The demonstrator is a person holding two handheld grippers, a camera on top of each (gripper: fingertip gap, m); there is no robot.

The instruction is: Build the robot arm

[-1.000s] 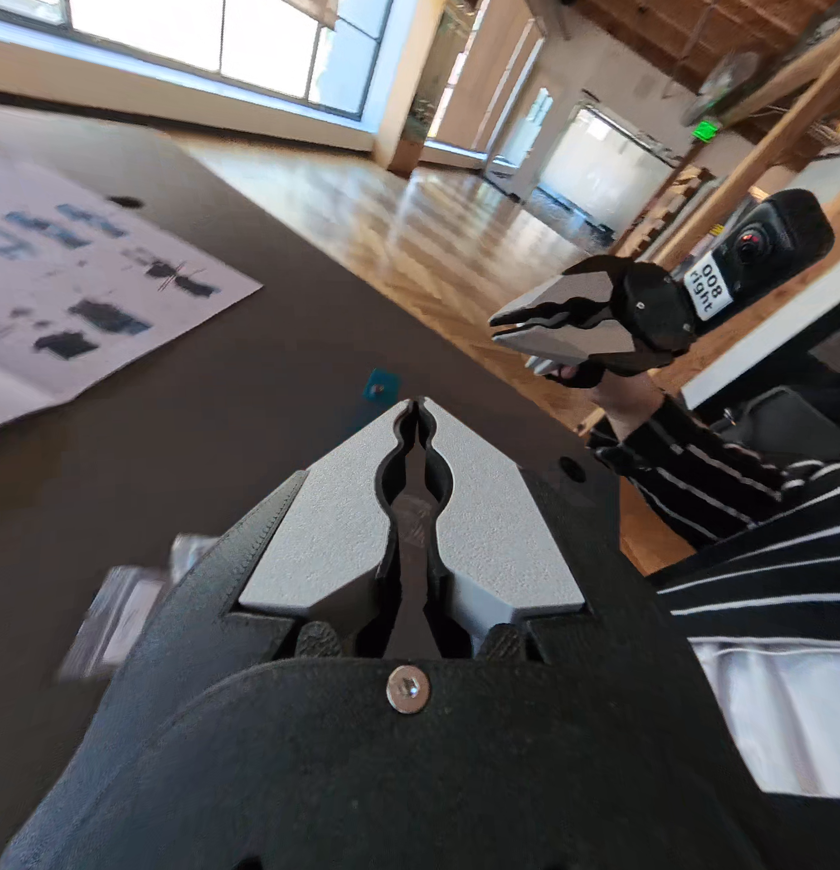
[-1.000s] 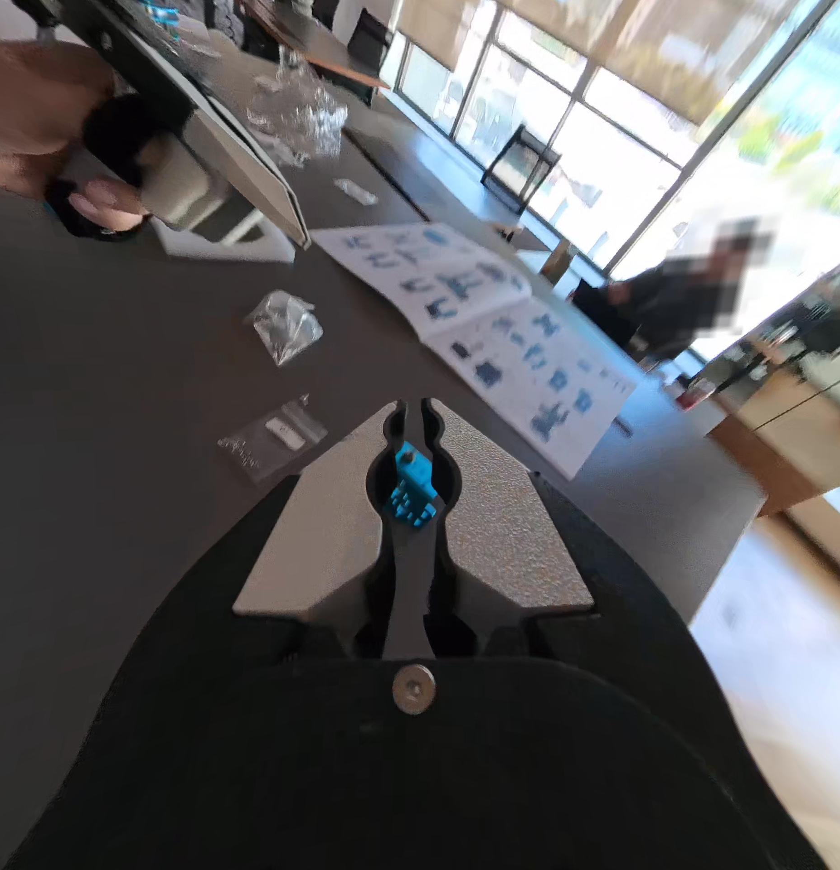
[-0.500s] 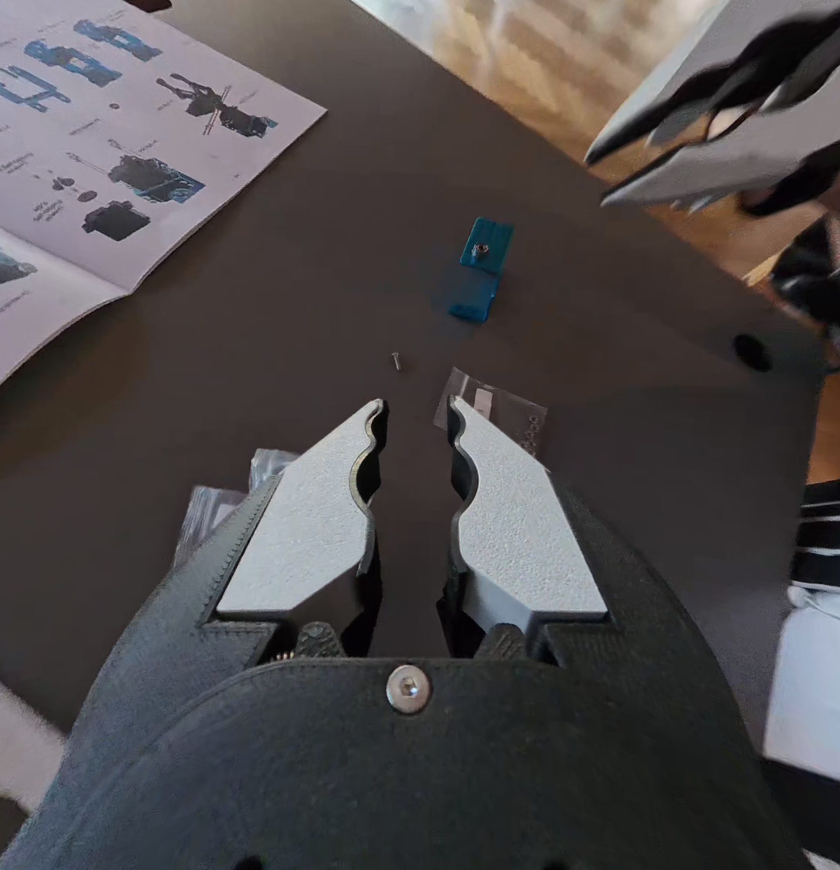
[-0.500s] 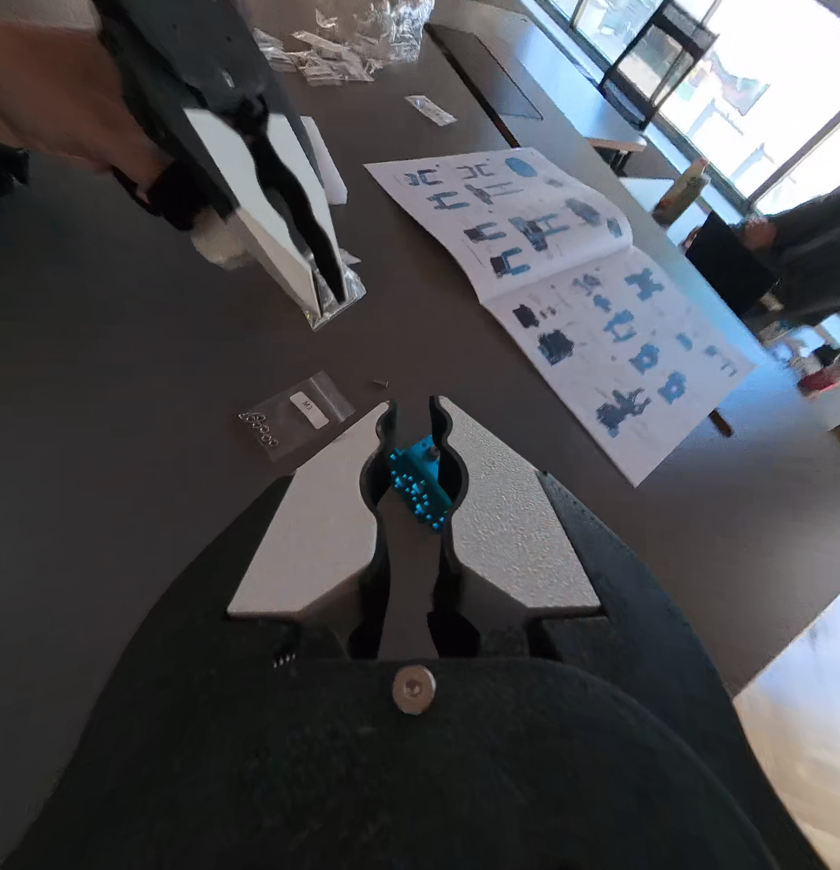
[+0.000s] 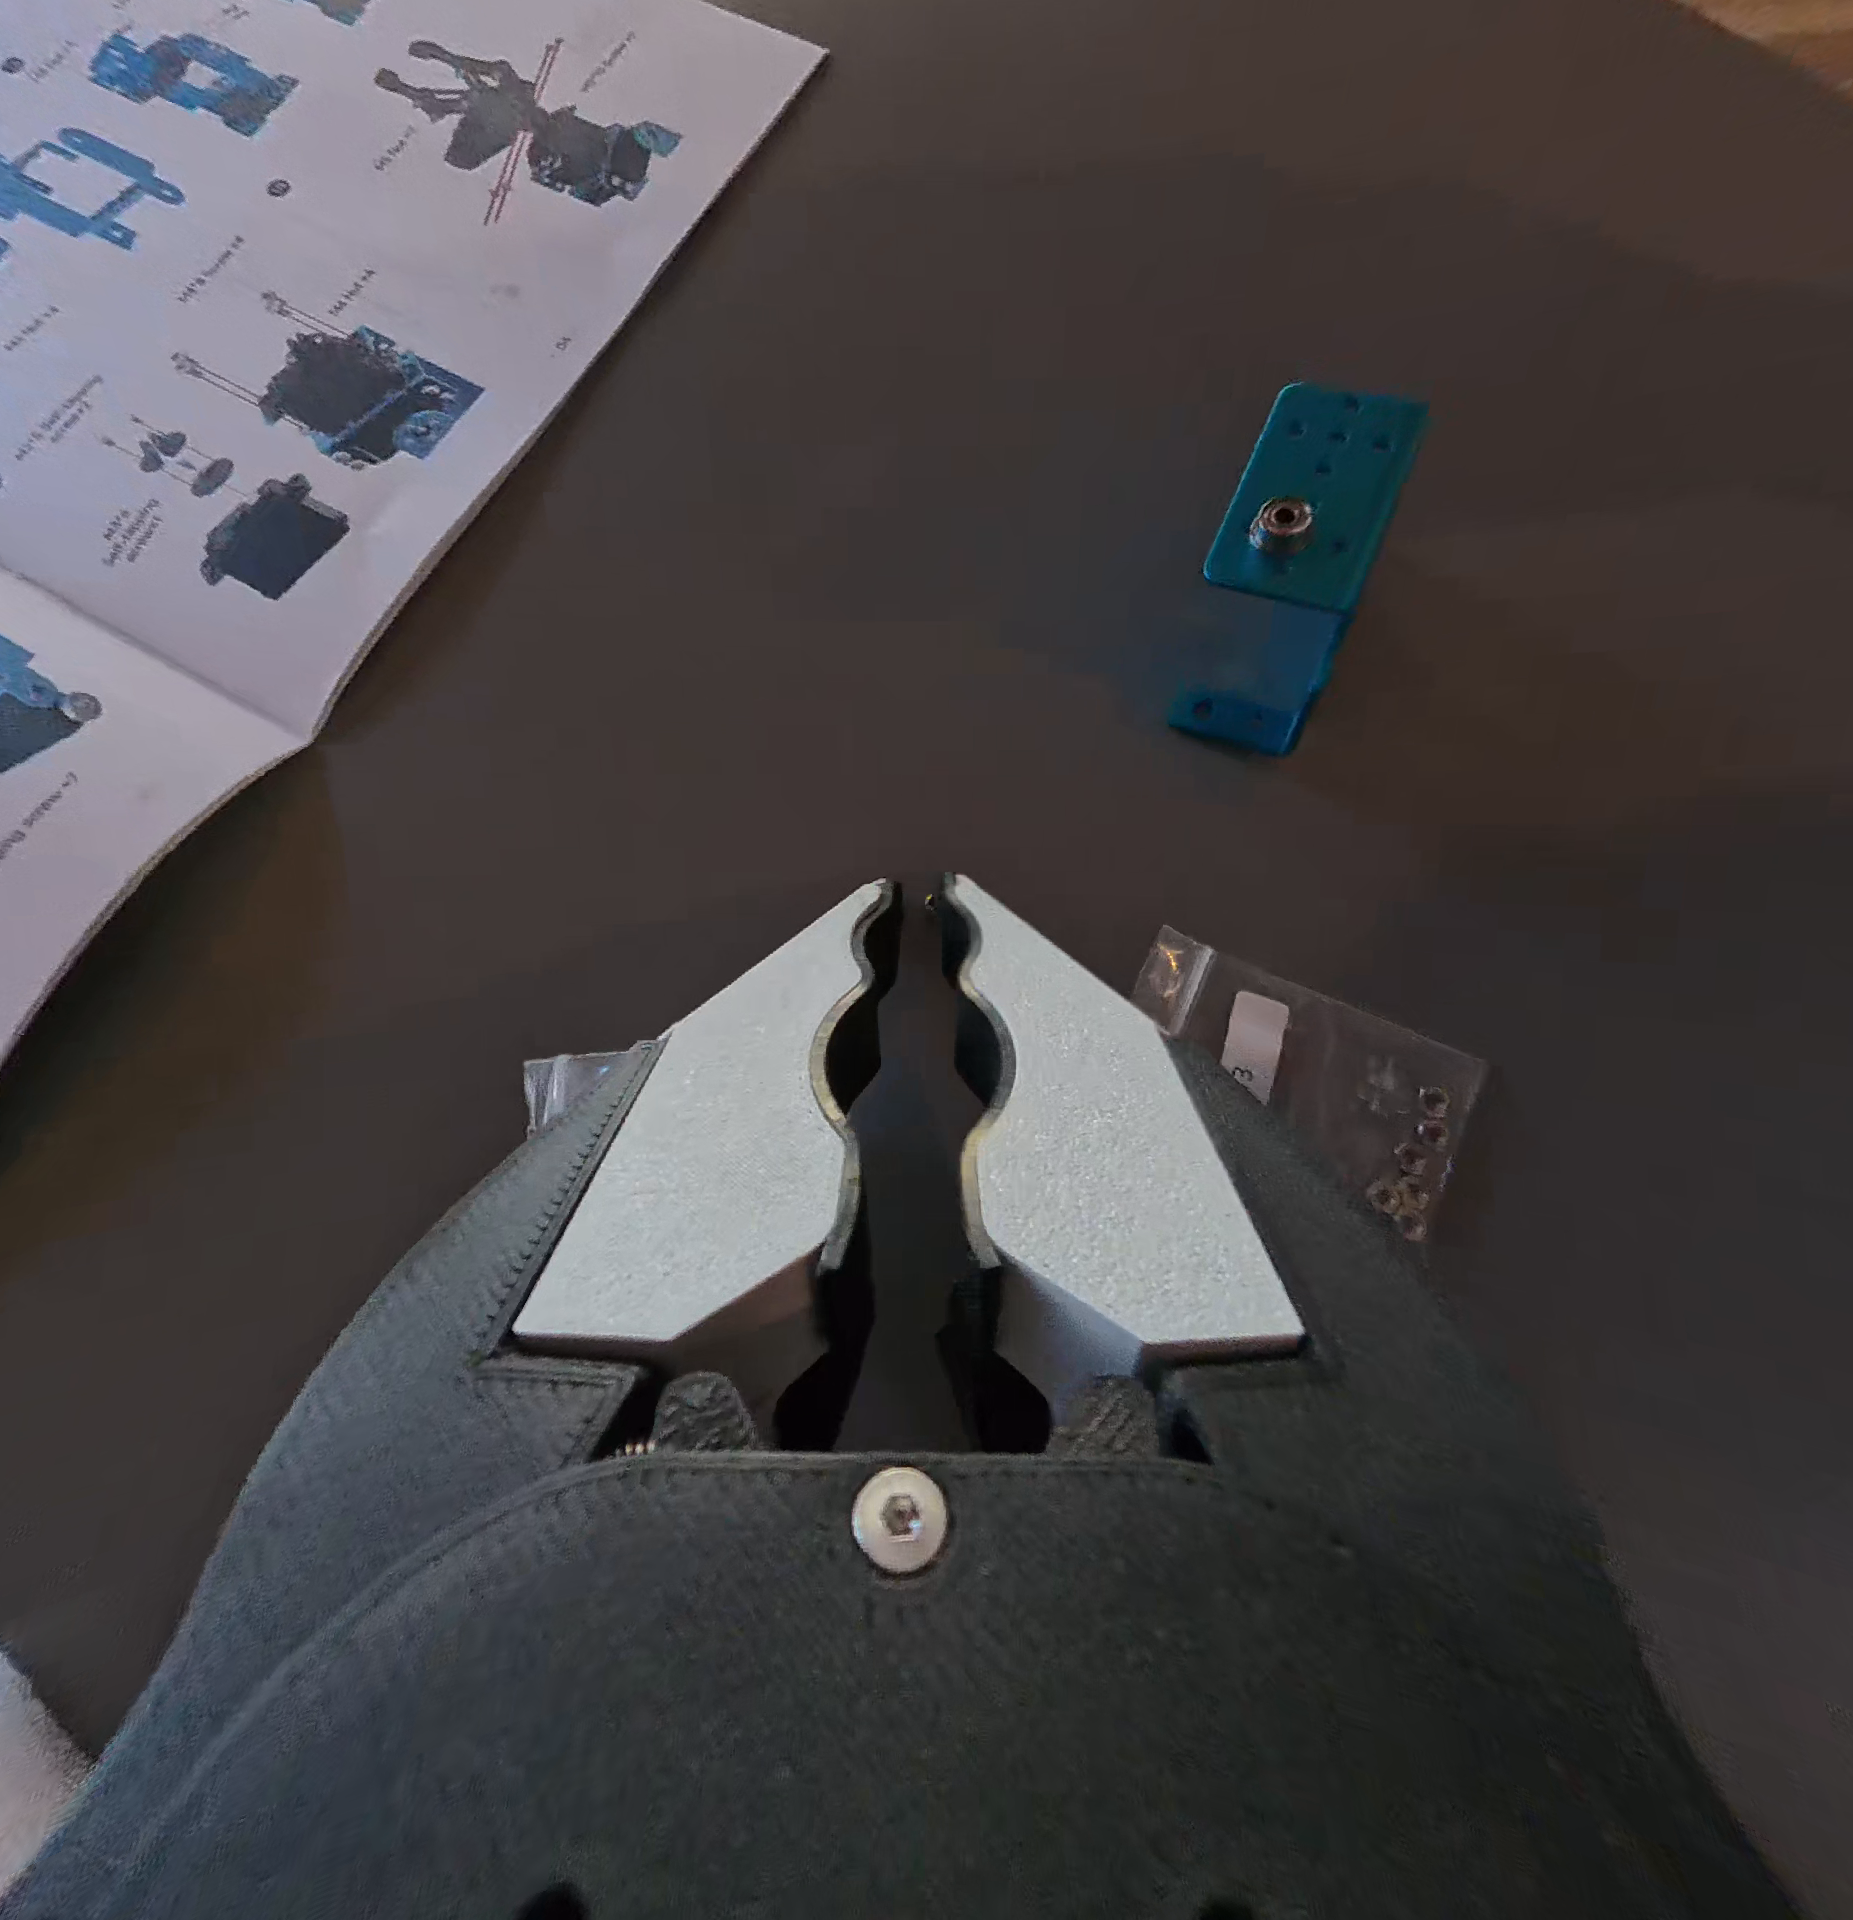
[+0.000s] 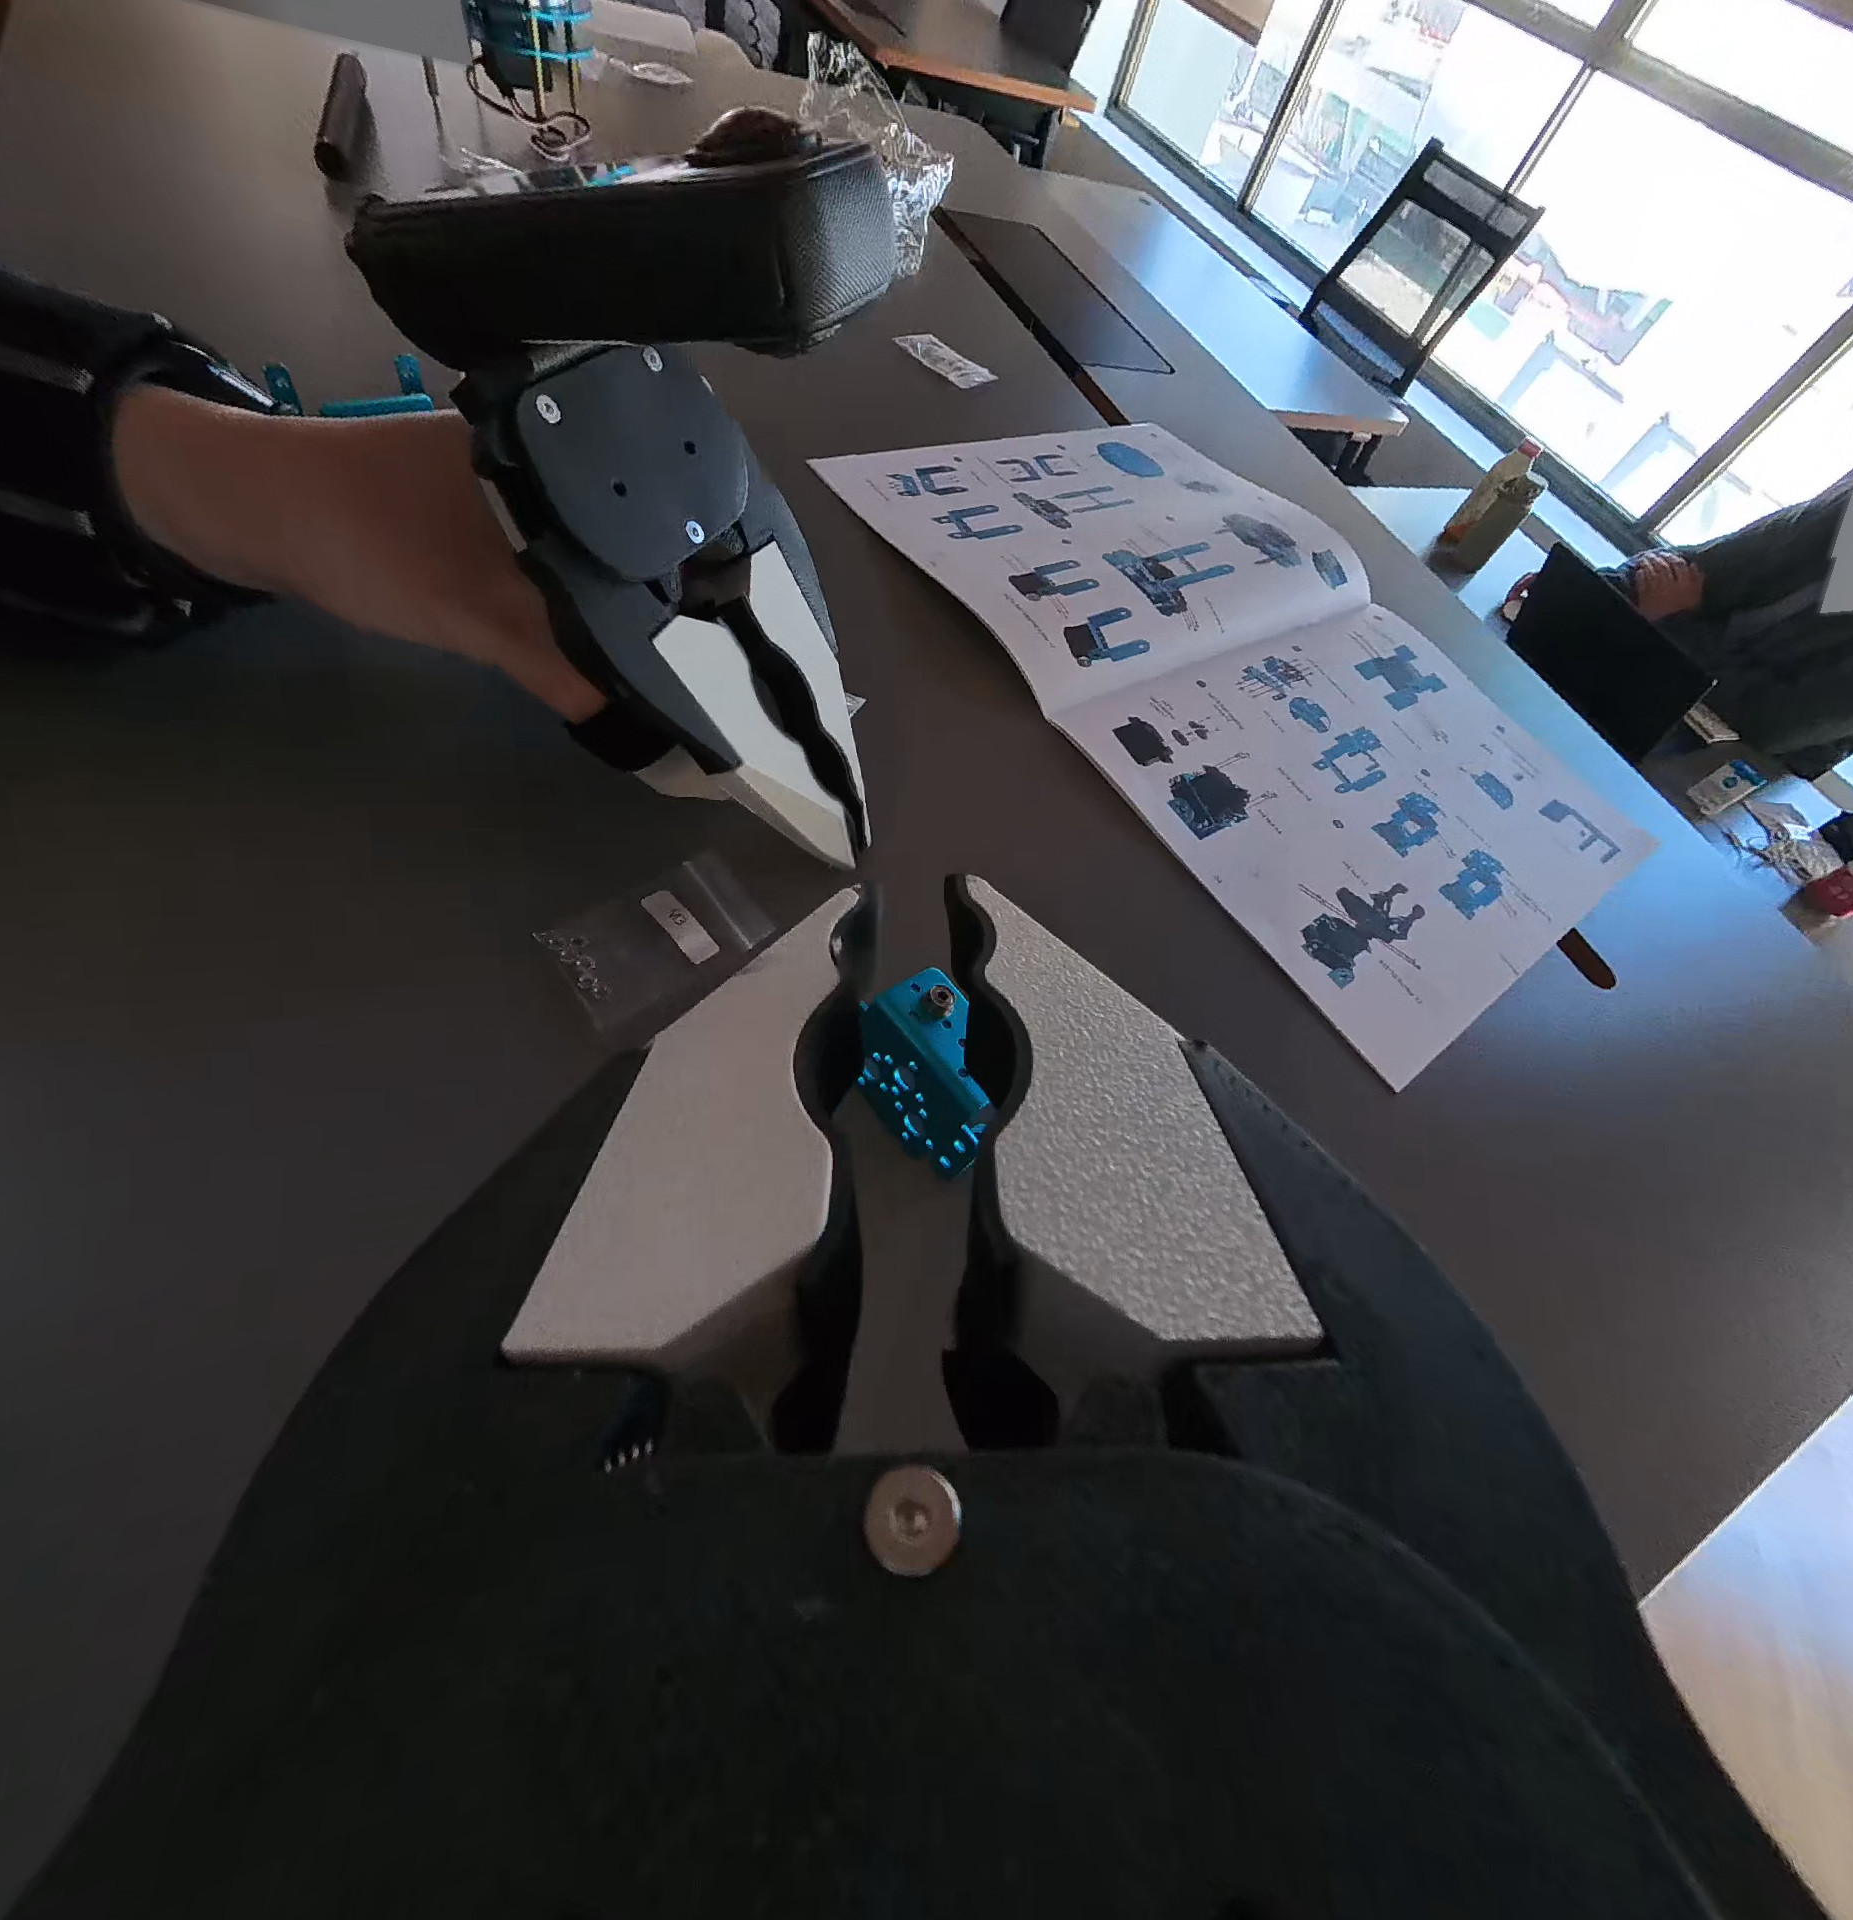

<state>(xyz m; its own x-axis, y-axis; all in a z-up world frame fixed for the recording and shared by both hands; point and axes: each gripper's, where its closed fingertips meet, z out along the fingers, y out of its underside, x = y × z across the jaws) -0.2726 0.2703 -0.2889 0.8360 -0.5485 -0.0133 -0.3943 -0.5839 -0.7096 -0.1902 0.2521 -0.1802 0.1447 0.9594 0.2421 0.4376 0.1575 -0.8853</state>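
Observation:
My left gripper (image 5: pixel 917 902) points down at the dark table (image 5: pixel 901 520), its jaws almost closed on a small dark screw at the tips. From the right wrist view its tips (image 6: pixel 854 847) touch the table. A blue metal bracket (image 5: pixel 1296 561) with a small bearing lies ahead and to the right. My right gripper (image 6: pixel 909 894) is slightly open and empty above the table. The bracket (image 6: pixel 917 1070) shows through its gap and lies free on the table. A clear bag of small nuts (image 5: pixel 1317 1081) lies beside the left gripper's right finger and also shows in the right wrist view (image 6: pixel 652 951).
An open instruction booklet (image 5: pixel 278 364) lies to the left and also shows in the right wrist view (image 6: pixel 1265 727). Crumpled plastic (image 6: pixel 880 135), a small bag (image 6: pixel 943 358) and blue parts (image 6: pixel 361 400) lie farther back. The table edge and floor (image 6: pixel 1784 1610) are at the right. Spacing between my two grippers at the tips: around 15 cm. From either gripper's tips it is about 8 cm to the blue metal bracket (image 5: pixel 1296 561). Seen from the right wrist view (image 6: pixel 916 989) as well.
My left gripper tipped down to the table, opened, then closed at the small screw. My right gripper opened a little and moved nearer the blue bracket.

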